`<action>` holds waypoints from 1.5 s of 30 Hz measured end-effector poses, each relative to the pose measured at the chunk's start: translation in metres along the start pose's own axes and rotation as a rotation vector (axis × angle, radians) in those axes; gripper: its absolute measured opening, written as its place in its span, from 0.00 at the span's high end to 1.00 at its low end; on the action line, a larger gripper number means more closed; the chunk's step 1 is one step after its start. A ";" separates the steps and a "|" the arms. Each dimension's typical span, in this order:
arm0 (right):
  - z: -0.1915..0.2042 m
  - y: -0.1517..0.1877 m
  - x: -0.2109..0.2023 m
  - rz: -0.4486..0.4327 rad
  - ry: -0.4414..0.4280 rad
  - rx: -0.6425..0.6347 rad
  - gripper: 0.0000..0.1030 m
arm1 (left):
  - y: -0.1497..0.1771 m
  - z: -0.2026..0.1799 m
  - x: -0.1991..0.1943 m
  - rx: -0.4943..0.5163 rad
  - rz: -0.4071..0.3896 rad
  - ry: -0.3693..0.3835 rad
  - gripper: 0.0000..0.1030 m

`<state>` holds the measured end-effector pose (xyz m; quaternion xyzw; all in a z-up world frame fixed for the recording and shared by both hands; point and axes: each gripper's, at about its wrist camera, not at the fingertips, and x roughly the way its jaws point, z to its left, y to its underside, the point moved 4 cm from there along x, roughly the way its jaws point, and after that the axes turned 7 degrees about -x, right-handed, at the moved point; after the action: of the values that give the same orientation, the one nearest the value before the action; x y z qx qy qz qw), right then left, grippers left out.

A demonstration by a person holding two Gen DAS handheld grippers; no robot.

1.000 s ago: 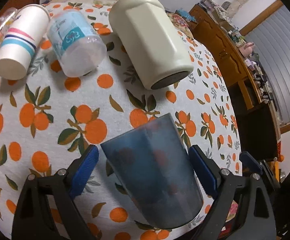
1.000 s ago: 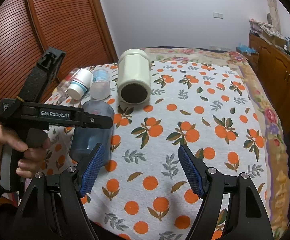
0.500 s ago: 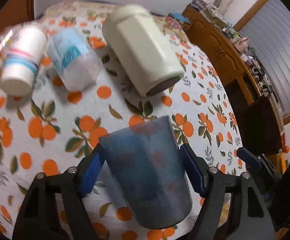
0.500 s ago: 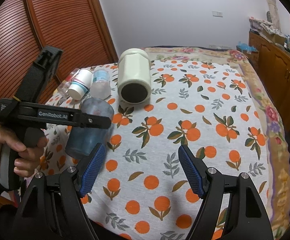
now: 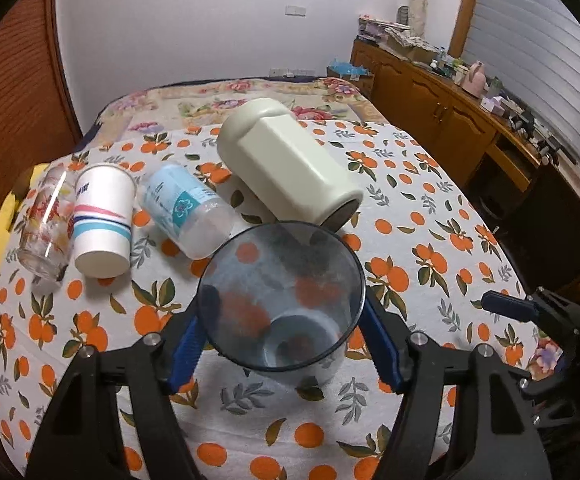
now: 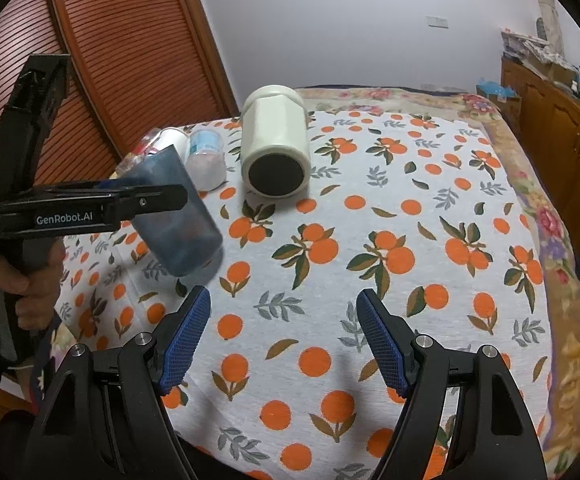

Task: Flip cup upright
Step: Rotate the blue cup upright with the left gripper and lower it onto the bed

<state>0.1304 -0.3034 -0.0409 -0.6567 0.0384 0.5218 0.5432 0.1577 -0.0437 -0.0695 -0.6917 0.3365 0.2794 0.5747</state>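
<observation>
A translucent blue-grey cup is held between the blue pads of my left gripper, which is shut on it. The cup is lifted off the cloth and tilted, its open mouth facing the left wrist camera. In the right wrist view the same cup hangs tilted in the left gripper, base low and to the right, mouth up and to the left. My right gripper is open and empty above the orange-print cloth, to the right of the cup.
A large cream jar lies on its side behind the cup. A clear bottle, a striped paper cup and a printed glass lie at the left. A wooden cabinet stands right; a slatted door left.
The left gripper closed on the cup, lifted it off the cloth and rotated it, so its mouth now faces the left wrist camera. The right gripper has stayed in place.
</observation>
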 end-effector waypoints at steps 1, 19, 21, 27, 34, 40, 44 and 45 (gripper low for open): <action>0.000 0.000 0.000 0.001 0.001 0.002 0.25 | 0.001 -0.002 0.001 0.009 0.000 -0.003 0.33; -0.009 0.001 -0.005 -0.021 0.031 0.015 0.25 | 0.008 -0.024 -0.011 0.031 -0.041 0.019 0.26; -0.009 0.000 -0.007 -0.027 0.033 0.016 0.25 | 0.009 -0.025 -0.017 0.038 -0.064 0.021 0.25; -0.011 -0.005 -0.014 -0.047 0.047 0.019 0.25 | 0.011 -0.026 -0.032 0.045 -0.111 0.019 0.24; -0.010 -0.015 -0.025 -0.082 0.058 0.022 0.25 | 0.013 -0.026 -0.057 0.052 -0.184 0.022 0.23; 0.000 -0.027 -0.039 -0.152 0.074 0.017 0.25 | 0.015 -0.024 -0.085 0.068 -0.267 0.020 0.15; 0.007 -0.032 -0.050 -0.215 0.112 0.020 0.19 | 0.016 -0.023 -0.102 0.073 -0.318 0.005 0.12; 0.008 -0.033 -0.053 -0.228 0.118 0.023 0.17 | 0.017 -0.022 -0.106 0.076 -0.328 0.001 0.11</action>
<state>0.1216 -0.3106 0.0207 -0.6802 0.0013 0.4165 0.6032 0.0792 -0.0520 0.0064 -0.7154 0.2297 0.1684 0.6380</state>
